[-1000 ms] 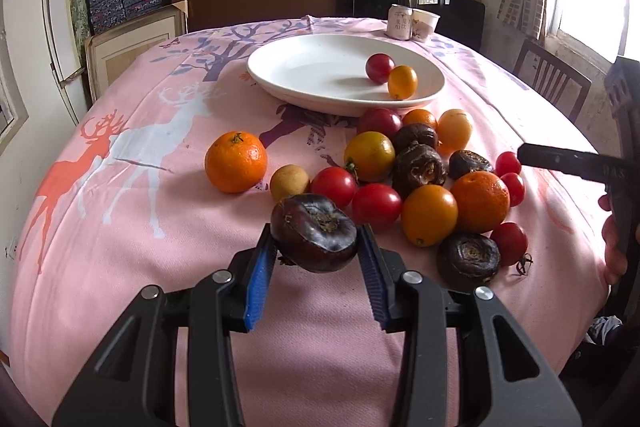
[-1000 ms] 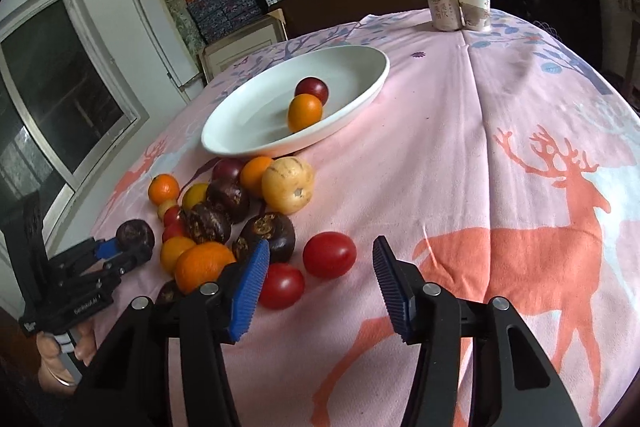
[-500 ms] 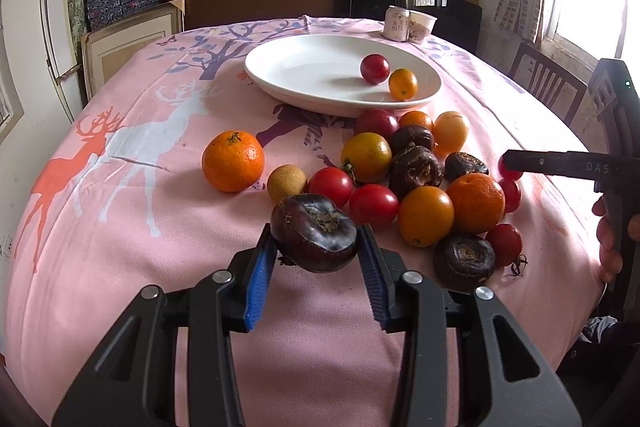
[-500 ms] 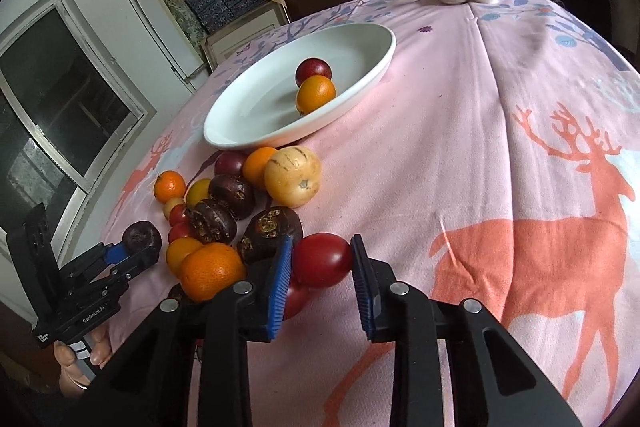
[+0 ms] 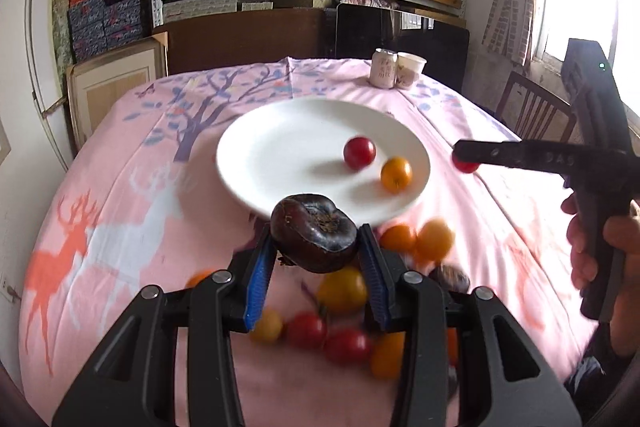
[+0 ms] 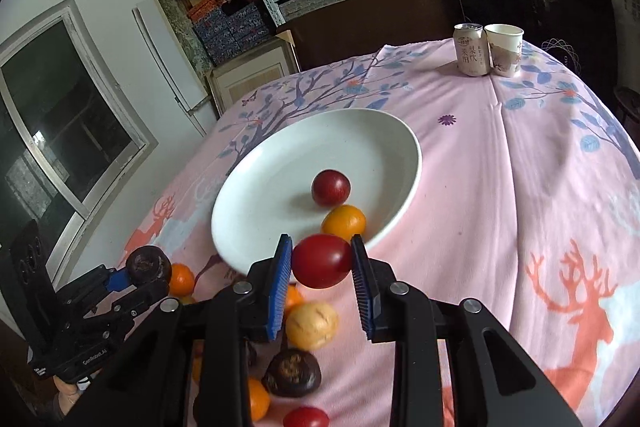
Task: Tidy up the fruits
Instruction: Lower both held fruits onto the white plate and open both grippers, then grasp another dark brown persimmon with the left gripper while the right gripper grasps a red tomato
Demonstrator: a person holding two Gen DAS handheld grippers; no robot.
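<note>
My left gripper point(image 5: 316, 247) is shut on a dark purple fruit point(image 5: 314, 237) and holds it in the air just before the near rim of the white plate point(image 5: 272, 147). My right gripper point(image 6: 322, 261) is shut on a red tomato point(image 6: 322, 261), lifted at the plate's point(image 6: 272, 195) near edge. The plate holds a red tomato point(image 5: 359, 152) and a small orange fruit point(image 5: 396, 174). A loose pile of fruits point(image 5: 344, 307) lies on the pink cloth below both grippers. The right gripper also shows at the right of the left wrist view point(image 5: 466, 159).
A can point(image 6: 472, 49) and a paper cup point(image 6: 504, 49) stand at the table's far side. A chair point(image 5: 532, 111) stands at the right edge. Shelves with boxes fill the back wall. The pink deer tablecloth point(image 6: 520, 207) covers the round table.
Both grippers have risen and moved toward the plate. The right gripper closed on the red tomato and lifted it off the cloth. The left kept hold of the dark fruit.
</note>
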